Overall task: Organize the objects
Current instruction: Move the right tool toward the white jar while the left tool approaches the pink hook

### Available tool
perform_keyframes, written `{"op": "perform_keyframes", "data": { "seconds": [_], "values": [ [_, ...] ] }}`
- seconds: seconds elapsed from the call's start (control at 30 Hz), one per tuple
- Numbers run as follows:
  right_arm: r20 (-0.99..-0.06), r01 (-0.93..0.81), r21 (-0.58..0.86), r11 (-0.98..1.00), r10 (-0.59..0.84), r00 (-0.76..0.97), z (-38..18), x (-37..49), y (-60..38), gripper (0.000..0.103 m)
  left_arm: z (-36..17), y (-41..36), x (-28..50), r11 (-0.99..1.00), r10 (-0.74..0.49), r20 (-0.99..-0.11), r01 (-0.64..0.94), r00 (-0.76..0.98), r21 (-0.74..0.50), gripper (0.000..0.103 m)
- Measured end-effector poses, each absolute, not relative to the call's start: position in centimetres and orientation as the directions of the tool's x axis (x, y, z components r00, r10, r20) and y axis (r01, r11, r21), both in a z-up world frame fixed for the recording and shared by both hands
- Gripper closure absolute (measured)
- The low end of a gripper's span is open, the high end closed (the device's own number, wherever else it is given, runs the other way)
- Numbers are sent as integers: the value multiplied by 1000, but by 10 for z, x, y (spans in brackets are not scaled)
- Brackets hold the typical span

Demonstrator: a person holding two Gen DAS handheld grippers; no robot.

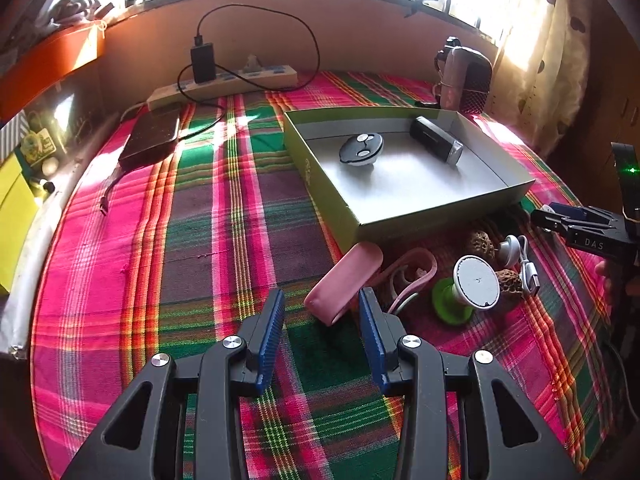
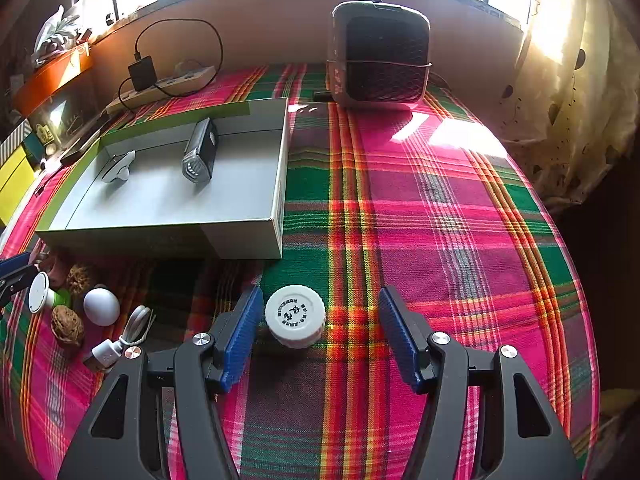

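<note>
Right wrist view: my right gripper [image 2: 320, 332] hangs low, fingers spread around a round white ribbed-plastic jar [image 2: 295, 316]; left gripper [image 1: 322, 336] gapes too, empty.

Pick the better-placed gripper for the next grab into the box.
Right. The right gripper is open with the round white ribbed-cap jar already between its fingers. The left gripper is open too, but the pink oblong case lies beyond its tips.

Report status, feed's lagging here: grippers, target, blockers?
Left gripper open at pink case. Right gripper open around white jar. Box holds two items. Nothing blocking.
</note>
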State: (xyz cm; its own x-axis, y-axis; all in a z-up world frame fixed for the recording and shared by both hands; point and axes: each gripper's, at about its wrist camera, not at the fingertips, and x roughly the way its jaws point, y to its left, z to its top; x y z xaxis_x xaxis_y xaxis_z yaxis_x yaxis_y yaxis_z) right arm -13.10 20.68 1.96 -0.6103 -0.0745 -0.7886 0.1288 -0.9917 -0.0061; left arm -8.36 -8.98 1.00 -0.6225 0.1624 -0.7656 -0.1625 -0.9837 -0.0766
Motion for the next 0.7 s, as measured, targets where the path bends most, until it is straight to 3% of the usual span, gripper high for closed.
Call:
{"op": "perform_keyframes", "data": {
  "seconds": [0.7],
  "values": [
    [-789,126,-7,-992,-72,-611,21,-130,205,42,8,-83,-99,-956,153,-773,-290,-616,41,67]
  ]
}}
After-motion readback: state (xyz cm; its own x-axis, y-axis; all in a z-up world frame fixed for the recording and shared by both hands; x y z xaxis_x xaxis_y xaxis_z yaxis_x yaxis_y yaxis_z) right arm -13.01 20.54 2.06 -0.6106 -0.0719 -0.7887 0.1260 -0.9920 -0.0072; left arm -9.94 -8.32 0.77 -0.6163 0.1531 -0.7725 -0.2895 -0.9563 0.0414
